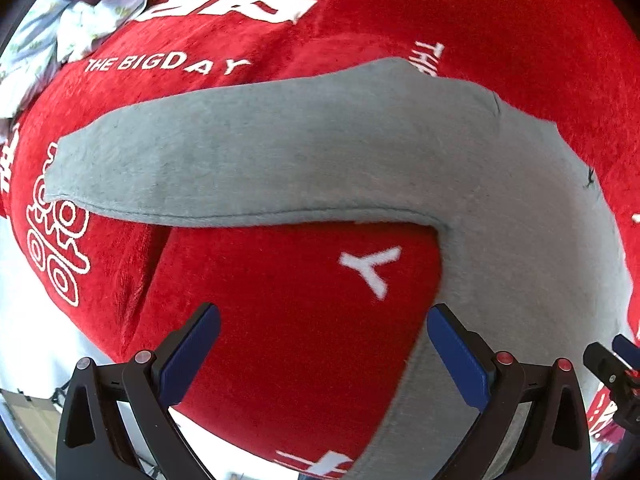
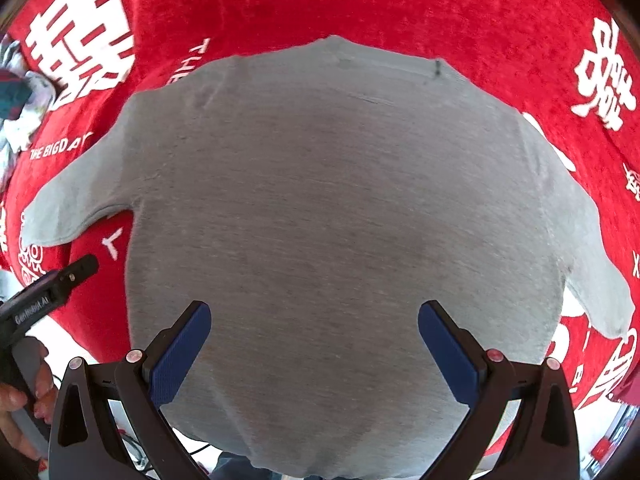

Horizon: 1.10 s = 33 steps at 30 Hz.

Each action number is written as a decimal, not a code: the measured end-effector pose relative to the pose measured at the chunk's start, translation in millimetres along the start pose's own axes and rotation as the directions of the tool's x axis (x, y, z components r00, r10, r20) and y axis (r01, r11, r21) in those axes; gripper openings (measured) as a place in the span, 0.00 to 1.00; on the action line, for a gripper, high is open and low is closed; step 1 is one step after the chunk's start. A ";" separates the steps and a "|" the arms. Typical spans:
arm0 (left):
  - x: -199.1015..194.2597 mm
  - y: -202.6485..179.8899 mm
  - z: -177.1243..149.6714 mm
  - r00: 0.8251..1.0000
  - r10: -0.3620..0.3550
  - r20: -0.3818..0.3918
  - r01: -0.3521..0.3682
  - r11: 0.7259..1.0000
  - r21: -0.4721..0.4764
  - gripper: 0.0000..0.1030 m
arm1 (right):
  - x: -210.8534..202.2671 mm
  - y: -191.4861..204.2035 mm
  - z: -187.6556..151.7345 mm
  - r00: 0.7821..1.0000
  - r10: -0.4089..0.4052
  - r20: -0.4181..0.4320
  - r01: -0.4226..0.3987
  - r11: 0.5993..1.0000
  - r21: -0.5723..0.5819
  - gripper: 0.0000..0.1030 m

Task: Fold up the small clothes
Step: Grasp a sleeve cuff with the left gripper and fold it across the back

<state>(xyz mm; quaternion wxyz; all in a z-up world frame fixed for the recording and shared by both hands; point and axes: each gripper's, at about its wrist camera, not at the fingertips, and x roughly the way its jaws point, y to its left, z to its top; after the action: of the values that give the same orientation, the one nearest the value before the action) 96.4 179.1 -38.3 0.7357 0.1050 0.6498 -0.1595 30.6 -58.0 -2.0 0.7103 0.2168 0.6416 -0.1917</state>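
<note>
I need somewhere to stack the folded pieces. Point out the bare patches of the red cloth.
Bare red cloth runs along the far side beyond the grey shirt, and a smaller patch lies under its left sleeve, in front of the left gripper. The far-left corner is crowded by a crumpled pile of clothes.

1. Left gripper (image 1: 323,354): black angular frame, dark blue textured pads (image 1: 191,358), small red and silver screws.
2. Right gripper (image 2: 314,352): same build; white lettering shows on the left tool's black finger.
</note>
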 end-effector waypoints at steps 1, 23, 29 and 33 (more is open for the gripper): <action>0.4 10.0 2.5 1.000 -0.018 0.009 0.018 1.000 -0.019 1.00 | 0.2 1.4 0.8 1.000 -0.001 0.000 0.001 1.000 -0.004 1.00; 35.4 165.1 71.9 0.953 -0.152 0.263 0.252 0.878 -0.407 0.61 | 13.5 3.0 -0.7 0.999 -0.005 -0.038 0.004 0.999 -0.035 1.00; 16.1 166.5 75.7 0.934 -0.174 0.313 0.278 0.904 -0.325 0.05 | -1.1 -15.0 -10.8 0.999 0.034 0.012 -0.034 0.999 0.013 1.00; -32.8 121.1 74.0 0.906 -0.204 0.372 0.275 0.950 -0.148 0.05 | -12.1 -44.2 -15.8 0.997 0.057 0.050 -0.062 0.994 0.086 1.00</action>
<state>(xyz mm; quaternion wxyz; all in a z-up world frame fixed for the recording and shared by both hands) 206.2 267.8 -2.4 0.8213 -0.0797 0.5282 -0.2002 -8.1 -86.1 6.0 0.7206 0.2622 0.6088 -0.2035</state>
